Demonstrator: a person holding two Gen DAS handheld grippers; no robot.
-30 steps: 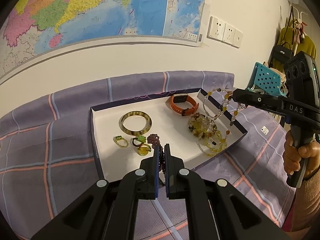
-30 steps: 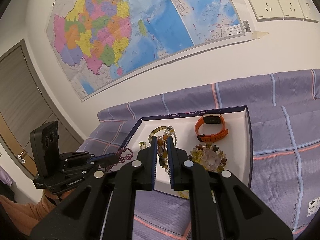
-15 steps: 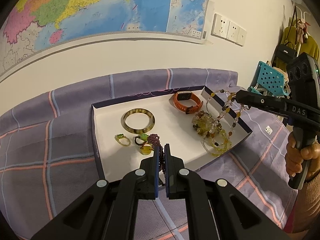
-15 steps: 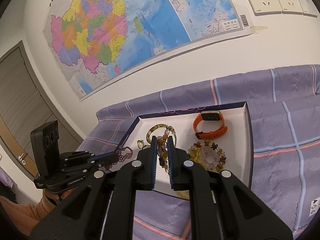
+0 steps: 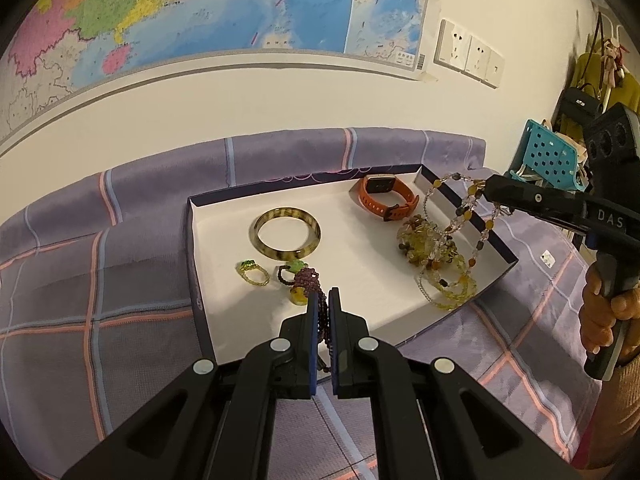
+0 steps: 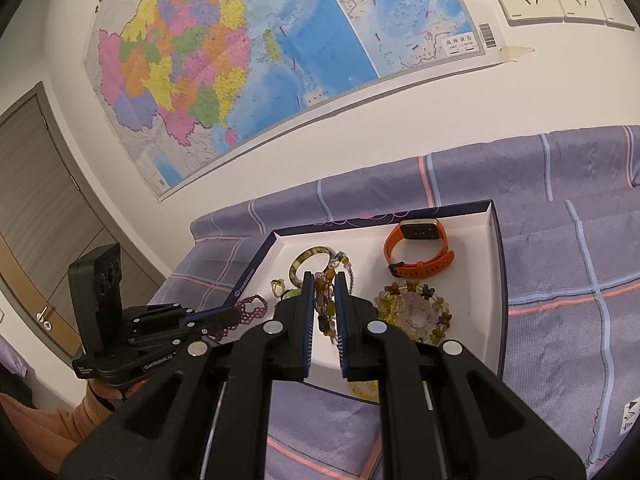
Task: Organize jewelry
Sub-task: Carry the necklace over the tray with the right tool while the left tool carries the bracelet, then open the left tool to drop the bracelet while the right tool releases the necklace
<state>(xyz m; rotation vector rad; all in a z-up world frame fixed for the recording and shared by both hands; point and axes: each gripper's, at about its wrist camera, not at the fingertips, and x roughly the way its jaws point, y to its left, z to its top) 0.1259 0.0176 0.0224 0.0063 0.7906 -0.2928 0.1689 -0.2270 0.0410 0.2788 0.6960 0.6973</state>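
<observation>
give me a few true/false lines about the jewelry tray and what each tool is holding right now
1. The left tool is shut on a purple bead bracelet. True.
2. The right tool is empty. False: it is shut on a long amber bead necklace.
3. The orange watch lies in the white tray. True.
4. The tortoiseshell bangle sits outside the tray on the purple cloth. False: it lies inside the tray.
5. The amber necklace is fully lifted clear of the tray. False: its lower loops rest in the tray beside a yellow bead cluster.
</observation>
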